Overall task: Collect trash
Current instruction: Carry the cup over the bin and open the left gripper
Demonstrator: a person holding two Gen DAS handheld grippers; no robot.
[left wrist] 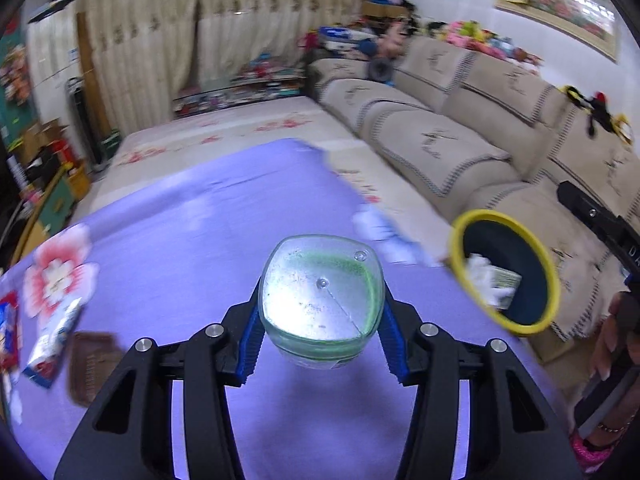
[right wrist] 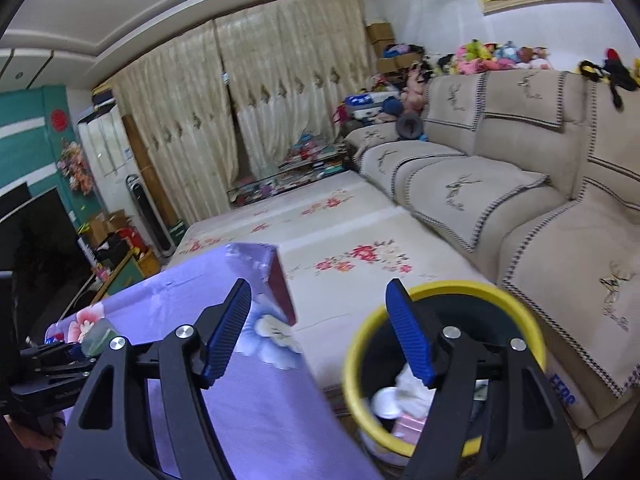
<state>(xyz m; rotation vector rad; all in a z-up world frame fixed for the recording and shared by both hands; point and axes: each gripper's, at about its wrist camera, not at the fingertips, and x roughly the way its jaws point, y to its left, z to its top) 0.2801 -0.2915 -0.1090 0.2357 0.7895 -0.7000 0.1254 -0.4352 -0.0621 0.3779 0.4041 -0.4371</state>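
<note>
The left gripper (left wrist: 320, 312) is clamped on a clear plastic bottle (left wrist: 320, 300) with a green tint, seen bottom-on, its blue pads pressing the bottle's two sides. It holds the bottle above the table (left wrist: 192, 216), which is covered with a purple floral cloth. Near the table's left edge lie a snack wrapper (left wrist: 52, 340) and a brown packet (left wrist: 94, 366), close together. Past the right edge, down by the sofa (left wrist: 452, 136), stands a bin (left wrist: 505, 272) with a yellow rim; white paper and other trash already lie inside it.

The right gripper (right wrist: 320, 332) stands wide with nothing between its blue fingers (right wrist: 226, 332). It hangs over the table's right edge, its right finger in front of the bin's (right wrist: 440, 292) rim. Crumpled white paper, a white lid and a pink piece show in the bin. At the left border of this view the left gripper (right wrist: 72, 354) shows with the bottle (right wrist: 98, 336) in its grip.
</note>
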